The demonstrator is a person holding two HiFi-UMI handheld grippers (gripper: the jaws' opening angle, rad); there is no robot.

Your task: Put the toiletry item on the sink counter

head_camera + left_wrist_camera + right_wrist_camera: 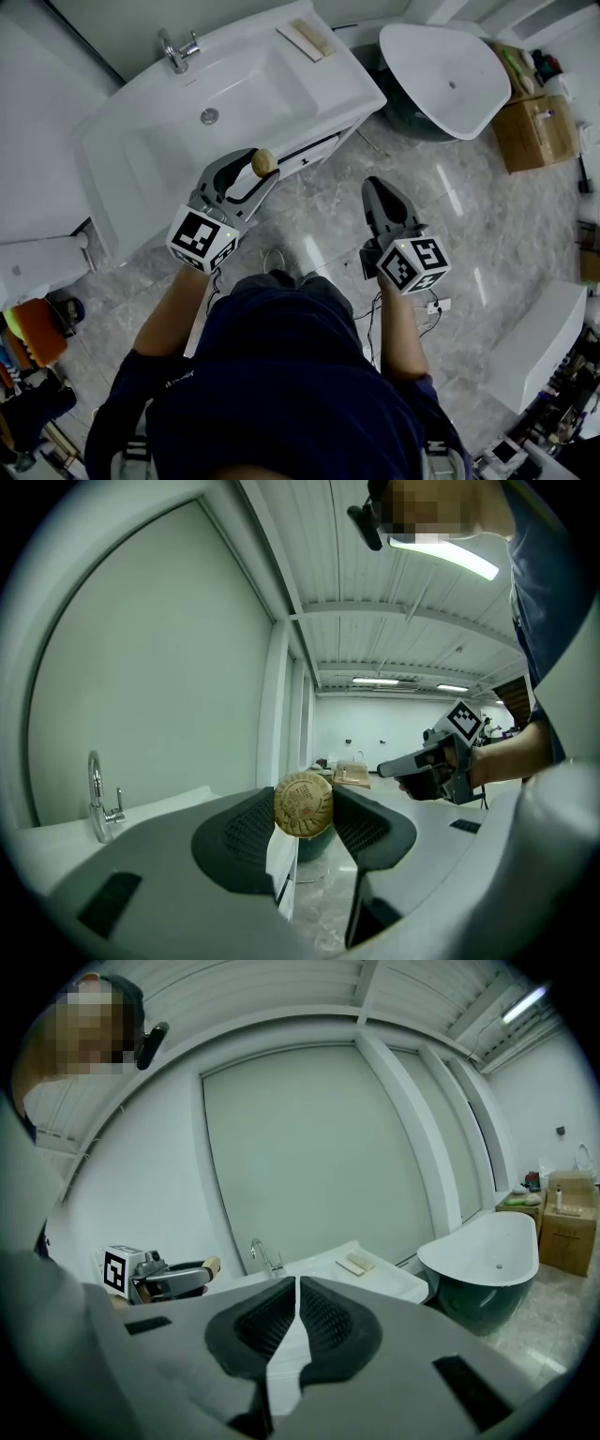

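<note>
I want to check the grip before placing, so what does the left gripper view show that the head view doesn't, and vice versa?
Only the left gripper view: the stamped face of the round tan disc, pressed between both pads of the left gripper, plus a ceiling light.
Only the head view: the basin drain, a flat tray at the far corner of the sink counter, and the left gripper's own marker cube.
Both: the disc in the left gripper, the faucet and the right gripper.
</note>
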